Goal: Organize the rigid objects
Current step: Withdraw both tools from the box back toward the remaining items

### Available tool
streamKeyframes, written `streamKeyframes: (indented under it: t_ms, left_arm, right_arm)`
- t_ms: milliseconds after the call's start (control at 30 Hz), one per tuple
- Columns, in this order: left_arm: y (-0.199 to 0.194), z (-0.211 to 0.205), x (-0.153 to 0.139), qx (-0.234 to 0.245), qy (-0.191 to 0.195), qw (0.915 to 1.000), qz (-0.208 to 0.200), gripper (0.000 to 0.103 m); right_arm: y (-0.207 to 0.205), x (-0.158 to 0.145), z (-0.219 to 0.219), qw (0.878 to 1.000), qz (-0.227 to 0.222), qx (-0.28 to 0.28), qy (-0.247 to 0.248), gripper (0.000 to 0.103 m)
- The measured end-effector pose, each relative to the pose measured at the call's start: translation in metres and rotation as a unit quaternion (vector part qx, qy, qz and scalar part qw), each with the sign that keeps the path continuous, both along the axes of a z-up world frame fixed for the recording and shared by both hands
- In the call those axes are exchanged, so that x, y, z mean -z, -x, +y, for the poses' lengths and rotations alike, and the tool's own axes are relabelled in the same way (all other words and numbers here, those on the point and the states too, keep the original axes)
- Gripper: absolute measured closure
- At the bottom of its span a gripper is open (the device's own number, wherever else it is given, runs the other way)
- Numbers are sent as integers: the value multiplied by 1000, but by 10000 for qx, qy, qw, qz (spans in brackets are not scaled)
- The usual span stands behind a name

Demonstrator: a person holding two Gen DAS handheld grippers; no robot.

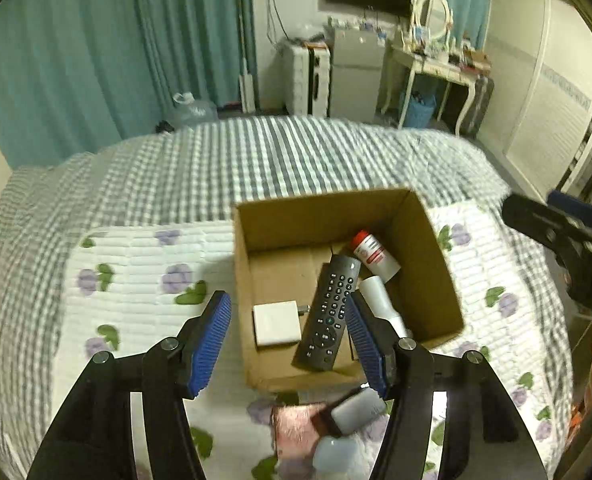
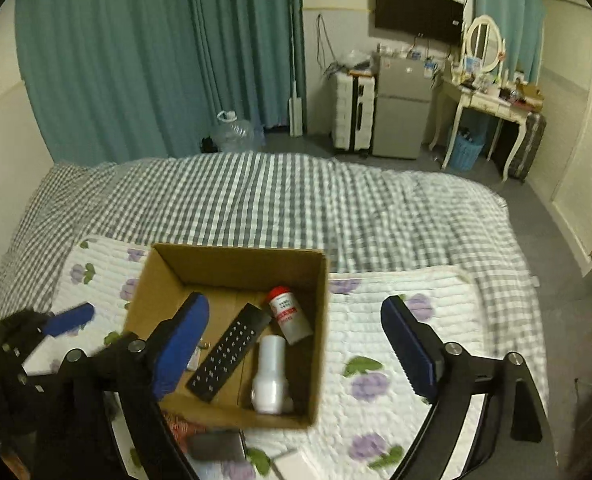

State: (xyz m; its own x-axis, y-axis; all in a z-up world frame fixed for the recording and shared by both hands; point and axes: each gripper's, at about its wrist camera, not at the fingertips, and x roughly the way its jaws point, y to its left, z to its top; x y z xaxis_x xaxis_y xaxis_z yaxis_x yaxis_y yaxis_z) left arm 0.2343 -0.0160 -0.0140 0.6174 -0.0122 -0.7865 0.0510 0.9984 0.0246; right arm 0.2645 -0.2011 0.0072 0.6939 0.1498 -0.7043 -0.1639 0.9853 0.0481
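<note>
An open cardboard box (image 1: 440, 264) sits on a floral quilt on the bed; it also shows in the right wrist view (image 2: 320, 320). Inside lie a black remote (image 1: 328, 312), a white charger block (image 1: 276, 322), a red-capped bottle (image 1: 374, 256) and a white tube (image 1: 380, 300). My left gripper (image 1: 288, 340) is open and empty, hovering over the box's near edge. My right gripper (image 2: 296, 348) is open and empty above the box's right side. The remote (image 2: 228, 354), the bottle (image 2: 290, 314) and the tube (image 2: 270, 376) show between its fingers.
In front of the box lie a pink cloth (image 1: 296, 428), a grey case (image 1: 356, 406) and a pale blue object (image 1: 334, 454). The gingham bedspread (image 1: 256, 160) stretches behind. A fridge (image 2: 400, 108), suitcase (image 2: 354, 112), dressing table (image 2: 492, 100) and curtains stand beyond.
</note>
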Motion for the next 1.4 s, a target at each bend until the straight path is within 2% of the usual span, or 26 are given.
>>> streamKeyframes:
  t_ms: [67, 300, 433, 600, 767, 967, 1167, 1400]
  left_arm:
    - [21, 5, -20, -65, 20, 9998, -168, 40]
    - [80, 5, -62, -193, 70, 9981, -582, 38]
    - [106, 3, -72, -269, 50, 9971, -709, 38]
    - [134, 6, -70, -448, 57, 9955, -832, 36]
    - [148, 13, -50, -672, 63, 9943, -823, 36]
    - [151, 16, -14, -780, 202, 9948, -620, 36]
    - [145, 4, 29, -677, 167, 9972, -272, 36]
    - [134, -12, 93, -533, 168, 9980, 291, 36]
  right_arm:
    - [19, -13, -4, 10000, -87, -2, 40, 12]
    - [95, -48, -21, 9990, -372, 29, 256, 12]
    - [128, -54, -29, 9985, -480, -7, 251, 12]
    - [159, -49, -32, 9979, -569, -127, 294, 12]
    - [175, -29, -32, 9980, -484, -209, 344, 12]
    - [175, 5, -33, 9984, -234, -275, 428, 12]
    - [167, 37, -32, 9977, -63, -434, 522, 12]
    - [150, 91, -27, 9960, 357, -644, 502, 12]
